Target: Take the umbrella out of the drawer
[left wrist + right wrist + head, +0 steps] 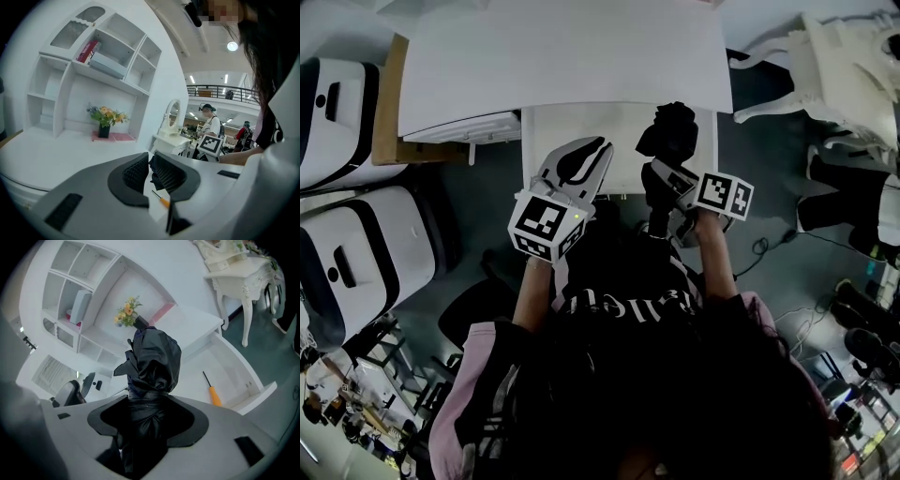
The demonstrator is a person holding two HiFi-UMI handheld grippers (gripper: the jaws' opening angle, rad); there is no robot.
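My right gripper (663, 180) (147, 414) is shut on the black folded umbrella (671, 129) (153, 361), which stands upright out of its jaws, lifted above the open white drawer (614, 122) (227, 364). In the head view my left gripper (584, 161) hovers over the drawer's left part, just left of the umbrella. Seen in its own view, the left gripper (151, 171) has its ribbed pads (136, 172) almost touching and nothing between them. An orange-handled screwdriver (213, 393) (162, 201) lies on the drawer floor.
The drawer sticks out from a white desk (562, 66) with a shelf hutch (93, 70) and a flower vase (104, 126) (130, 315). A white dressing table (844, 56) stands at right. Black-and-white cases (356, 244) line the left. People (208, 124) stand far off.
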